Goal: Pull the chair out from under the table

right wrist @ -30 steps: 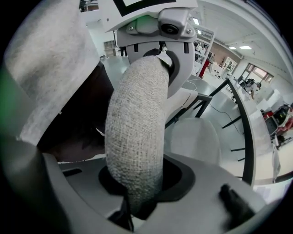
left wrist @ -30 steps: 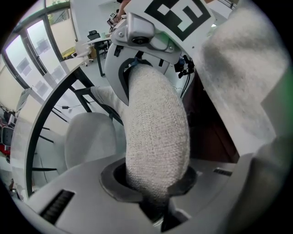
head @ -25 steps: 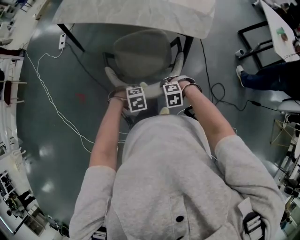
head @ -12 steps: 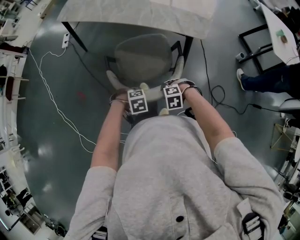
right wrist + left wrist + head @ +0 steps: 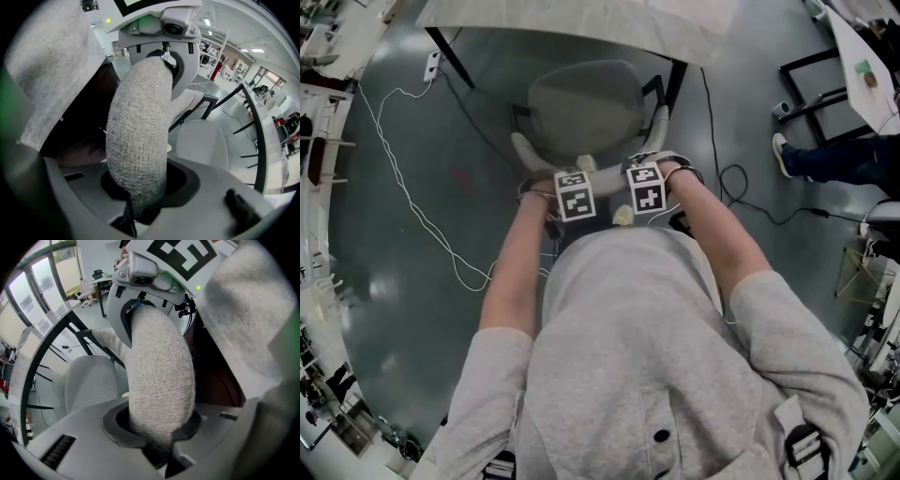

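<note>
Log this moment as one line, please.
left gripper: shut on backrest | right gripper: shut on backrest | chair seat: at table edge

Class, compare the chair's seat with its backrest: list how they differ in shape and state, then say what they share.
The seat is a broad, rounded pad lying flat; the backrest is a narrow, curved padded band. The seat is untouched; the backrest is clamped by the left gripper and the right gripper. Both are grey and upholstered.
</note>
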